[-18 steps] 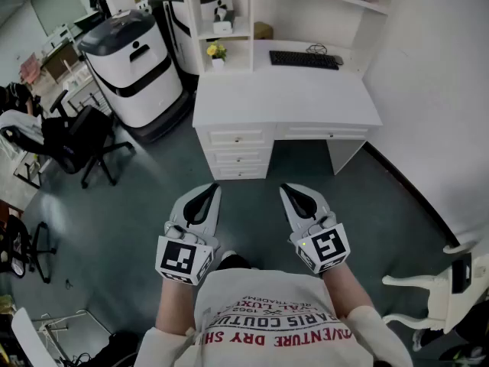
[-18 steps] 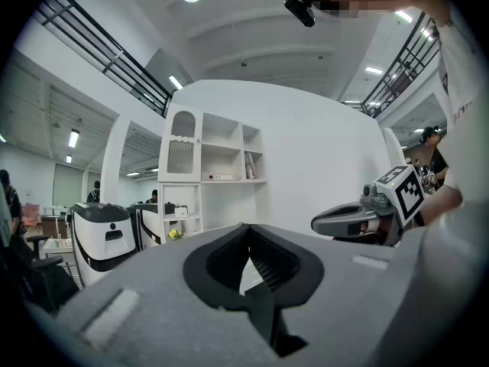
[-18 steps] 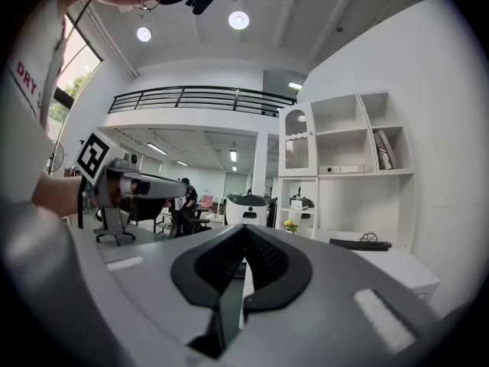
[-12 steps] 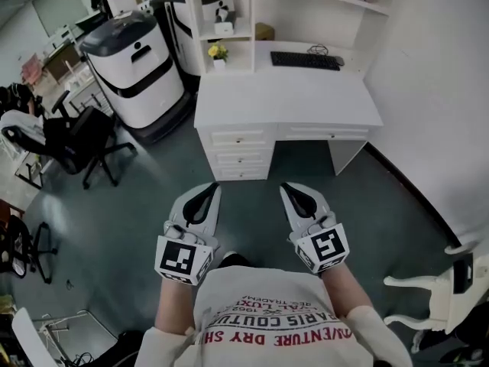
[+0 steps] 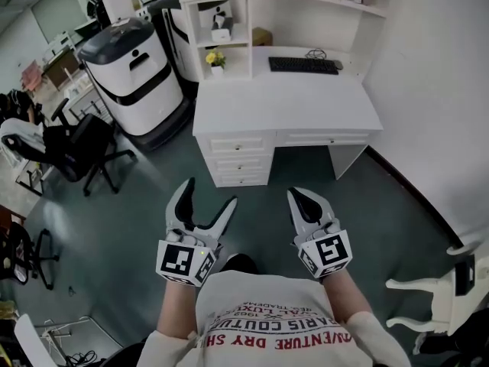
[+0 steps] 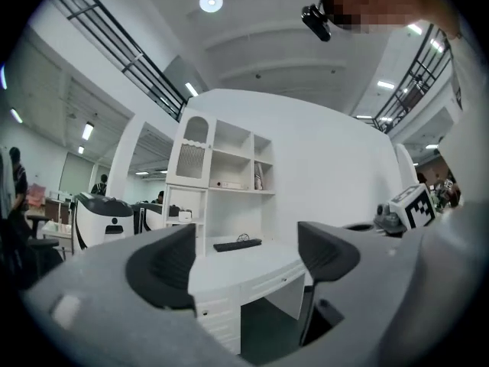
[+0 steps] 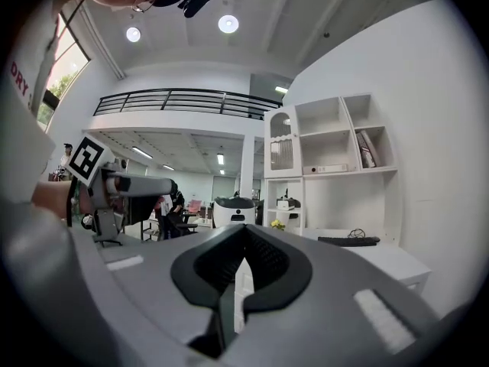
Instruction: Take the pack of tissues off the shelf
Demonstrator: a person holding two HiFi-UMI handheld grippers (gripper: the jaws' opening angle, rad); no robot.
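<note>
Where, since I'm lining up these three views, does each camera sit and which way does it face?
Head view: on the person's head, facing steeply down at the white desk; shows left gripper, right gripper, shirt.
Left gripper view: on the left gripper, looking along its open jaws at the desk; nothing between them.
Right gripper view: on the right gripper, along its shut jaws toward the white shelf unit.
Shared: all show the flat black keyboard.

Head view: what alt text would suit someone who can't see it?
A person facing a white desk holds two grippers over the floor: the left gripper is open and empty, the right gripper shut. A keyboard lies on the desk.
</note>
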